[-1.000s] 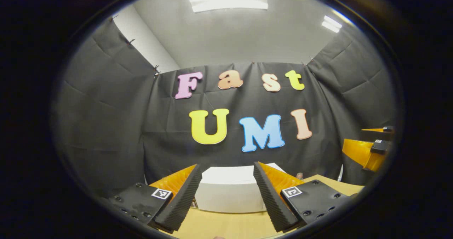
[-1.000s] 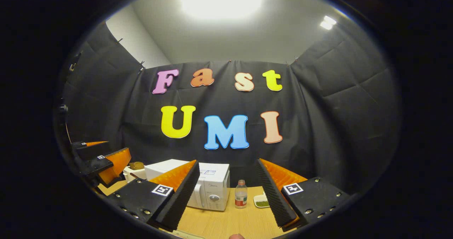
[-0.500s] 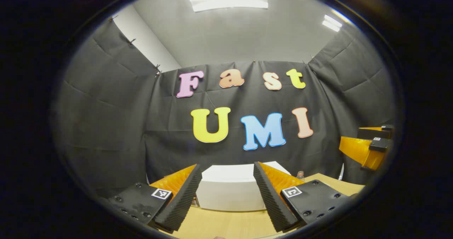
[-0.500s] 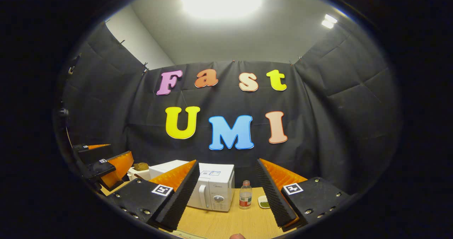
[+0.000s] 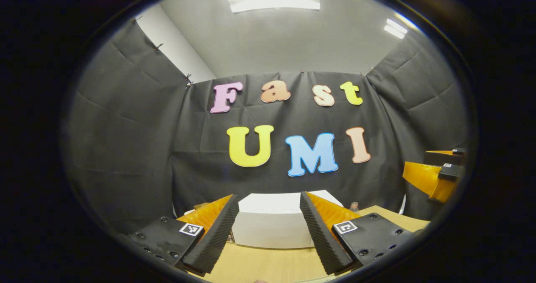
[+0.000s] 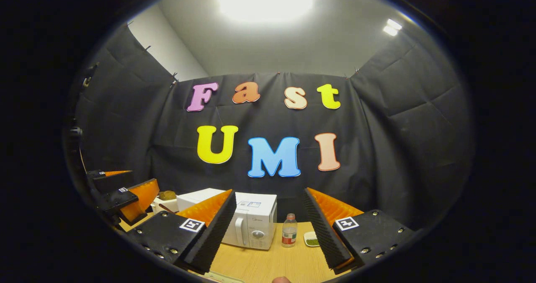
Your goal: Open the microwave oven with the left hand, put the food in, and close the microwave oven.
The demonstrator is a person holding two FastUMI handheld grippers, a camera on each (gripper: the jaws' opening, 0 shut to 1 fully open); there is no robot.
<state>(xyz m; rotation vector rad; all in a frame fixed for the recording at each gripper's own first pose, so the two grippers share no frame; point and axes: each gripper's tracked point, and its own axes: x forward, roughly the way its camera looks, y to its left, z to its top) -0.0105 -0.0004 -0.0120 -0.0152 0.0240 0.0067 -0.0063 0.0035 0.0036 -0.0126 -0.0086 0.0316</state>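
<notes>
Jaws of our left gripper (image 5: 269,228) and right gripper (image 6: 268,226) stand apart, empty. We'd hook the boxy white microwave oven (image 6: 251,224)'s rigid vertical handle (image 6: 239,232), at 6 o'clock.

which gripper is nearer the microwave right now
Left. The left gripper faces the microwave close up; the right gripper hangs farther back, off to its right.

No legible text on the microwave oven (image 6: 255,220) or bottle (image 6: 289,231).
</notes>
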